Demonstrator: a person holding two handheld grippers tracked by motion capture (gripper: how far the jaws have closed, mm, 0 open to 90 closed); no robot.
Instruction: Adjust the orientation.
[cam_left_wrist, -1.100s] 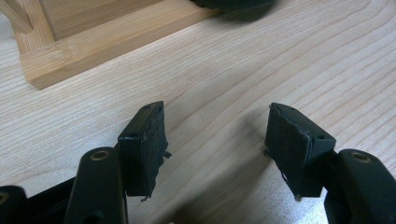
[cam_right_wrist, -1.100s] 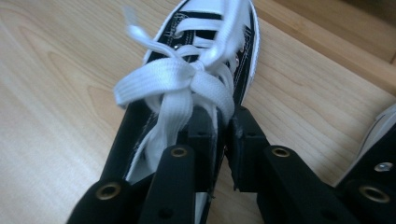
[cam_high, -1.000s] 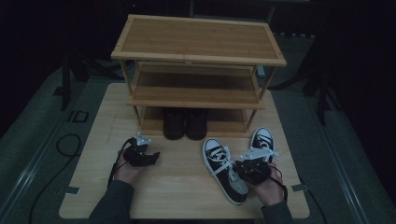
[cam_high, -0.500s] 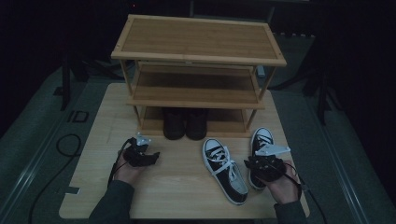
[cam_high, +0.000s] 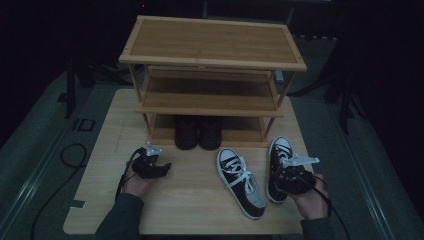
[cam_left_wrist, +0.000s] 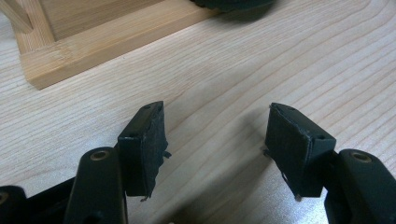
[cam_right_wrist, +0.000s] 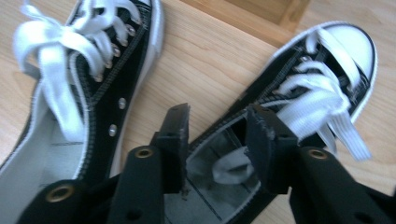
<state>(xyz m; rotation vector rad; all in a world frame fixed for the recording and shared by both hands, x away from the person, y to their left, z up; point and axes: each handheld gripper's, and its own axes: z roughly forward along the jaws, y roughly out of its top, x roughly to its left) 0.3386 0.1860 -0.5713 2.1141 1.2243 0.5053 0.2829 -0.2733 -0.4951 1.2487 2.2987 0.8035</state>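
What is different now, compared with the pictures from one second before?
The right gripper moved rightward from between the sneakers to above the right sneaker; its jaws have just been opening and now straddle that sneaker's side wall. The left gripper, left sneaker, dark shoes and rack stayed put.

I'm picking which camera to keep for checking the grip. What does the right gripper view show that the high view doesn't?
Right gripper view: the right claw, jaws just opening, straddling the right sneaker's collar, with its insole visible.

High view: the three-tier shelf, the dark shoes on its lowest tier, the left claw and both hands.

Both: the two black sneakers with white laces and the wooden table.
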